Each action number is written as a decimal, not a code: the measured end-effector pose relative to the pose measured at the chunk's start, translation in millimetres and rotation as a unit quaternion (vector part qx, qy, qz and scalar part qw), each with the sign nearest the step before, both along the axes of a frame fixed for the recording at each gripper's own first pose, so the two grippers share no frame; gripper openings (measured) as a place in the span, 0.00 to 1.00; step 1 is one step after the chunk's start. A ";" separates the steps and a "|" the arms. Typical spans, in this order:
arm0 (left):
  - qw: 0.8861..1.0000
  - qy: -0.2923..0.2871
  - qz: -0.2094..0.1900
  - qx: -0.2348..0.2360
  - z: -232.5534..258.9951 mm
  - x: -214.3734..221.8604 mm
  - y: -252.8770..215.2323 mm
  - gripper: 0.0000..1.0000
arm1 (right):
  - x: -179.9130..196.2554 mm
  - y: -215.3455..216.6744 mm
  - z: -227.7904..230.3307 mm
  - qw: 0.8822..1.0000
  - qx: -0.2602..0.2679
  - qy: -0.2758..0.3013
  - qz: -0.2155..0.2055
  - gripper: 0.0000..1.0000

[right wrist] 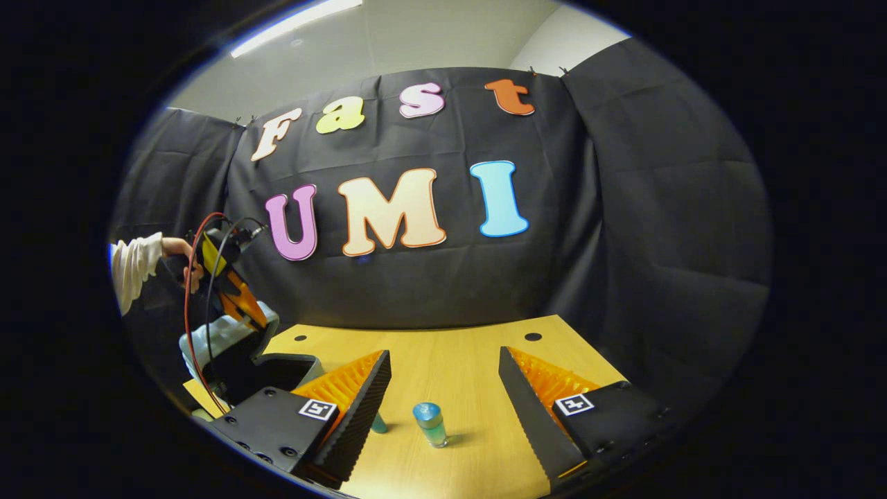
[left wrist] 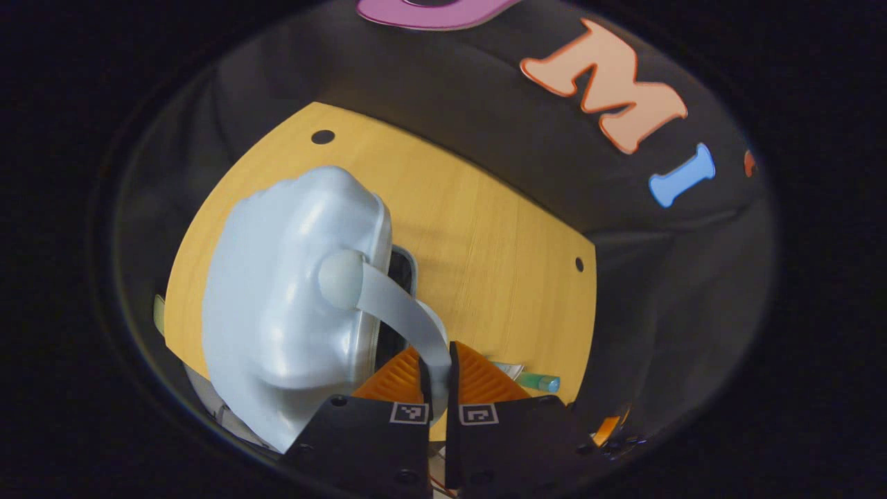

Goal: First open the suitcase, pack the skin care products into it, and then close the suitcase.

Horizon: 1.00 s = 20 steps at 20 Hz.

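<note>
A pale blue hard-shell suitcase [left wrist: 277, 291] lies on the wooden table [left wrist: 485, 235], its lid lifted a little so a dark gap shows along the edge. My left gripper [left wrist: 438, 360] is shut on the lid's pale handle strap [left wrist: 402, 312]. In the right gripper view the same suitcase [right wrist: 222, 336] sits at the far left, with the left gripper [right wrist: 242, 305] above it, held by a hand in a white sleeve [right wrist: 135, 263]. My right gripper [right wrist: 443, 353] stands open over the table. A small bottle with a blue cap [right wrist: 431, 423] stands upright ahead between its fingers, untouched.
A second teal bottle [right wrist: 378, 423] peeks out behind the right gripper's left finger. A green bottle with a blue cap [left wrist: 539, 381] lies on the table beside the left gripper. Black cloth walls close in behind the table. Red and black cables [right wrist: 197, 305] hang from the left gripper.
</note>
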<state>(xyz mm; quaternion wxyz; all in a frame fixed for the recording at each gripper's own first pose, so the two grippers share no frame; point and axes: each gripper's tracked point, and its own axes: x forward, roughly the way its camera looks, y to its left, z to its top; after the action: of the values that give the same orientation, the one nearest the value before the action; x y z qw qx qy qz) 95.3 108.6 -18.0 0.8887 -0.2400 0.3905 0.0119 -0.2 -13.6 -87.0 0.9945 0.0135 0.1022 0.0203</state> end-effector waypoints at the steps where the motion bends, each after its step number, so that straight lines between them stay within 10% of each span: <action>1: 1.000 -0.011 0.011 0.001 12.2 -4.0 17.8 0.02 | -0.9 6.6 1.2 1.000 -0.001 -0.001 0.005 0.98; 13: 0.990 -0.015 0.107 0.090 44.9 -73.8 220.5 0.02 | -7.9 76.6 -0.1 0.999 -0.020 -0.002 0.028 0.98; 20: 0.990 -0.021 0.138 0.019 19.2 -98.4 285.6 0.01 | -13.6 107.5 -3.6 0.999 -0.026 0.005 0.028 0.98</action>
<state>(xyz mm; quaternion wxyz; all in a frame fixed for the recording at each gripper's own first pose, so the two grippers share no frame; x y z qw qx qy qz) -3.0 394.3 1.2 0.8907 -0.2751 0.3351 0.1367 -13.8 93.9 -90.6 0.9930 -0.0153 0.1083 0.0458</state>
